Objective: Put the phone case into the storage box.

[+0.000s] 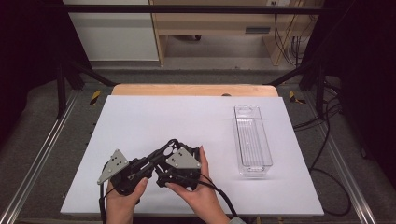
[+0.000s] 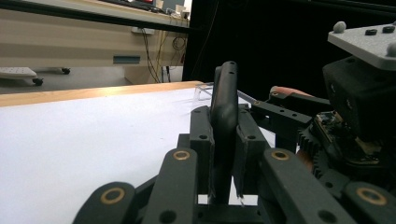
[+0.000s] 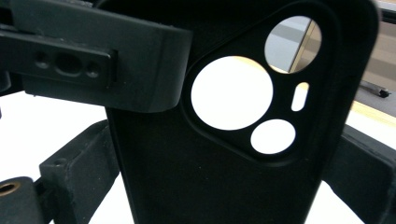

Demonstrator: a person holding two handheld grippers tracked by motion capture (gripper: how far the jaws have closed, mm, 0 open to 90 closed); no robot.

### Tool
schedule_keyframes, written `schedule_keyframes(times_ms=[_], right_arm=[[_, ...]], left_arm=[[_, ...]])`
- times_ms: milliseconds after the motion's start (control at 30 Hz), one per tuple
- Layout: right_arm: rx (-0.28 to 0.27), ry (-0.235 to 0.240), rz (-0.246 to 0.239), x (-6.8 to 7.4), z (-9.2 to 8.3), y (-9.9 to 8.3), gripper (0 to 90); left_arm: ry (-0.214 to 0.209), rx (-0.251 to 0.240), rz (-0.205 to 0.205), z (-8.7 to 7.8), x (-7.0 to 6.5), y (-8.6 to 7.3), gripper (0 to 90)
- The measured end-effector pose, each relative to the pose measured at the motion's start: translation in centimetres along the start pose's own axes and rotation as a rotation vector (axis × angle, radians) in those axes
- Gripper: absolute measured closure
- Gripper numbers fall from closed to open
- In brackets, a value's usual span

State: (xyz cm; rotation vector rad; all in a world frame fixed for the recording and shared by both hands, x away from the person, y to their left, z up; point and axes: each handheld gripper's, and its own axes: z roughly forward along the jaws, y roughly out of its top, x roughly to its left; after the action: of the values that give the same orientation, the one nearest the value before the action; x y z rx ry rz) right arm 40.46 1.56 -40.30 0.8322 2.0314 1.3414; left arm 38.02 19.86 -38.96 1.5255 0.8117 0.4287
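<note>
A black phone case (image 1: pixel 166 146) with round camera cut-outs is held low over the white table top (image 1: pixel 154 116), near its front middle. My left gripper (image 1: pixel 152 161) is shut on it. In the left gripper view the case (image 2: pixel 224 107) stands edge-on, with the pads of my left gripper (image 2: pixel 224 149) pressed on both faces. My right gripper (image 1: pixel 172 157) holds the same case across its width. In the right gripper view the case's back (image 3: pixel 210 177) sits between my right gripper's (image 3: pixel 224 191) two jaws, and a left jaw crosses the upper left.
A long clear plastic bin (image 1: pixel 252 140) lies on the right side of the table, its long side running front to back. A wooden edge (image 1: pixel 194 89) borders the far side. Black frame posts and cables stand around the table.
</note>
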Motion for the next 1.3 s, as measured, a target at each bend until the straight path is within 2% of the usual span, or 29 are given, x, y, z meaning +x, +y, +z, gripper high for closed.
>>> schedule_keyframes(times_ms=[633,1300], right_arm=[[-0.002,-0.011,-0.006,0.0,-0.03,-0.17,12.1],[0.027,0.0,0.006,-0.19,0.08,-0.39,13.3]], left_arm=[[-0.001,-0.004,-0.008,0.07,-0.11,-0.09,80.8],[-0.008,0.009,-0.024,0.35,0.08,-0.38,80.5]])
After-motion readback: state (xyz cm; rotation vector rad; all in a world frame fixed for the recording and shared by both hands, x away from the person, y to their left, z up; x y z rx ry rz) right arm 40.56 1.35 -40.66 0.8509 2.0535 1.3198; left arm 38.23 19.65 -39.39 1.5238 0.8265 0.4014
